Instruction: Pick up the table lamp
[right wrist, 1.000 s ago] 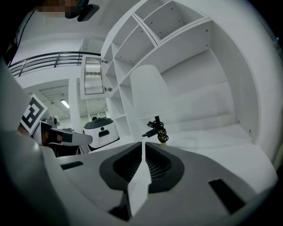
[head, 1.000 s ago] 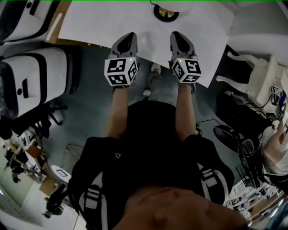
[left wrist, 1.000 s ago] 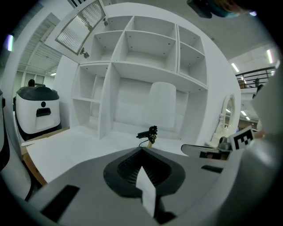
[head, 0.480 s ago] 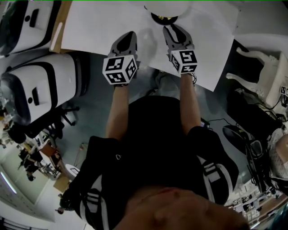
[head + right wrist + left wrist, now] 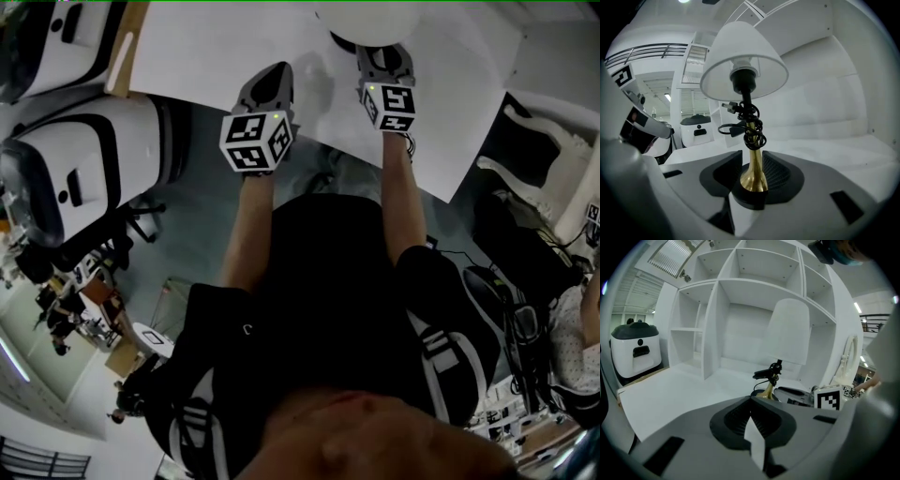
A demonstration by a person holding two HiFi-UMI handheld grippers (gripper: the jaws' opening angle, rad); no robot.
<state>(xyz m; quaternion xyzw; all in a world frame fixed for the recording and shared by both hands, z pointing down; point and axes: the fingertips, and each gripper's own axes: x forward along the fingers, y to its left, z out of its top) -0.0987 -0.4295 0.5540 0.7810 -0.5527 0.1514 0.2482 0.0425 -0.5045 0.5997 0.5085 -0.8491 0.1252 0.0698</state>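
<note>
Spreading the jaws of the right gripper (image 5: 752, 180) around the brass stem of the table lamp (image 5: 751, 140), upright on the white counter (image 5: 234, 47), pads not pressing yet, readying a low grasp; holding the left gripper (image 5: 752, 423) closed, empty, clear alongside

In the head view the table lamp's shade (image 5: 367, 21) is cut by the top edge and hides its stem and base; the tips of my right tongs (image 5: 384, 54) lie beneath it.
</note>
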